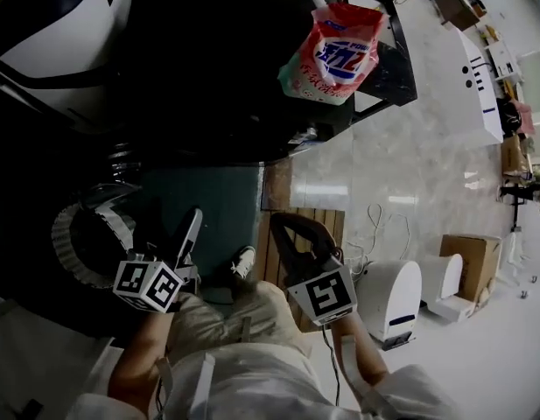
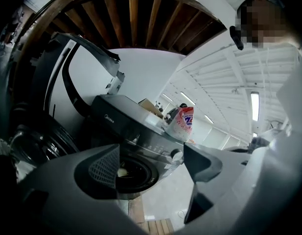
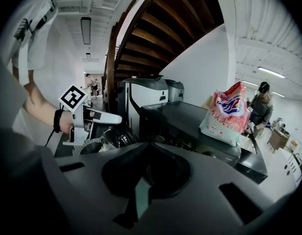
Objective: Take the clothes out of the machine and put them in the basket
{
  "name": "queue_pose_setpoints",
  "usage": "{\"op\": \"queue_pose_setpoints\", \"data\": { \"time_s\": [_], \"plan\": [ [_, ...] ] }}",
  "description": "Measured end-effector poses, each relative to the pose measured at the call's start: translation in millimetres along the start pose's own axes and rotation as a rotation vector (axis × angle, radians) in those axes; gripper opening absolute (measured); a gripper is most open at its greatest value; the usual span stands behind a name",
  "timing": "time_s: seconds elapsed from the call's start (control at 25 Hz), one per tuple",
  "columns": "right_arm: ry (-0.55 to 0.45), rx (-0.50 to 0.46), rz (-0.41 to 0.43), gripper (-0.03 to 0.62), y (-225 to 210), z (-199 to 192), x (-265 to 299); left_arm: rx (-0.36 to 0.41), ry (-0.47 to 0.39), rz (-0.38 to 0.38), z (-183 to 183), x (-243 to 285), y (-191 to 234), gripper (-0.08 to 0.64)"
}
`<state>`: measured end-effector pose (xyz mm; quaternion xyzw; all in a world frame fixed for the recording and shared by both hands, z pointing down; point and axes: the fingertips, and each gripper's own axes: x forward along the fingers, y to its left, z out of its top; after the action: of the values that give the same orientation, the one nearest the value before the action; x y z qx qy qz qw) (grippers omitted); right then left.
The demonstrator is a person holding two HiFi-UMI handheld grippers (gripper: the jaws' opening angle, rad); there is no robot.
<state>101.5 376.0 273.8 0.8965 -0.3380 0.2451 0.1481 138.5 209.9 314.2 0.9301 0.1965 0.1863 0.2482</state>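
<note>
The black front-loading washing machine (image 2: 141, 126) fills the upper left of the head view (image 1: 208, 68). Between the jaws in the left gripper view I look into its round drum opening (image 2: 133, 173), where a small pale item (image 2: 122, 172) shows. My left gripper (image 2: 153, 163) is open and empty, a short way in front of the opening (image 1: 178, 230). Low on the left stands a round woven basket (image 1: 66, 239). My right gripper (image 3: 146, 148) is shut with nothing in it, held beside the left one (image 1: 291, 230). The left gripper (image 3: 92, 115) also shows from the right gripper view.
A red and white detergent bag (image 1: 335, 51) sits on top of the machine. The machine's open door (image 2: 35, 141) hangs at the left. A wooden pallet (image 1: 309, 221), white devices (image 1: 396, 296) and a cardboard box (image 1: 471, 256) are on the floor. A person (image 3: 261, 106) stands behind.
</note>
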Motion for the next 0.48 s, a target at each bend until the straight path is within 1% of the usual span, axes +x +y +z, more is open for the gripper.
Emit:
{"op": "queue_pose_setpoints", "data": {
  "time_s": [0.12, 0.32, 0.48],
  "plan": [
    [-0.002, -0.058, 0.038, 0.014, 5.1, -11.4, 39.0, 0.017, 0.004, -0.003, -26.6, 19.6, 24.9, 0.394],
    [-0.007, -0.108, 0.028, 0.014, 23.9, -42.3, 109.1, 0.034, -0.040, -0.020, -59.1, 39.6, 81.7, 0.394],
    [-0.027, -0.143, 0.024, 0.014, 47.7, -71.6, 164.5, 0.039, -0.048, -0.034, -96.8, 53.2, 139.8, 0.394]
  ]
}}
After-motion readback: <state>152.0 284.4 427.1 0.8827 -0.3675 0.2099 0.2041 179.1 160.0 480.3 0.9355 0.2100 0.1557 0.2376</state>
